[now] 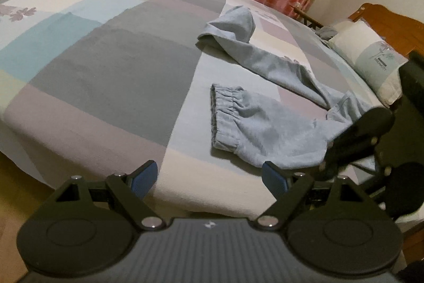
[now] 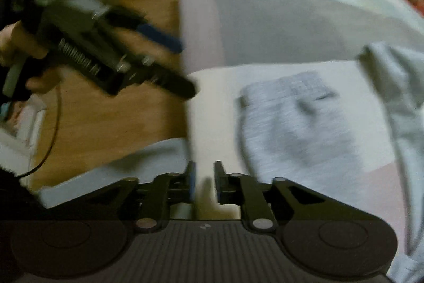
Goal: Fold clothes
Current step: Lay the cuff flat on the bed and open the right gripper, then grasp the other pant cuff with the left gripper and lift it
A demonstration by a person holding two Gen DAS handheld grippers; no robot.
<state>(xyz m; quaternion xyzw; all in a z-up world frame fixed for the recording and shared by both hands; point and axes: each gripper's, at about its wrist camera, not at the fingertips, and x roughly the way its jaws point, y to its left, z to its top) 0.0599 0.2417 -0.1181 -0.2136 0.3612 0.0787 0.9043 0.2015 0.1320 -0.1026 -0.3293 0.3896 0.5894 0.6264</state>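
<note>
the big bed lies under both tongs. the light blue pants lie flat on it, just ahead of the left tongs, which are wide open and hold nothing. the right tongs show a small gap, with nothing inside.

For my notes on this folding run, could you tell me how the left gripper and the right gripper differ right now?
The left gripper stands wide open; the right gripper shows only a narrow gap. The left gripper hovers at the bed's near edge beside the light blue trousers; the right gripper points nearer their crumpled far end. Both have blue pads and hold nothing.
</note>
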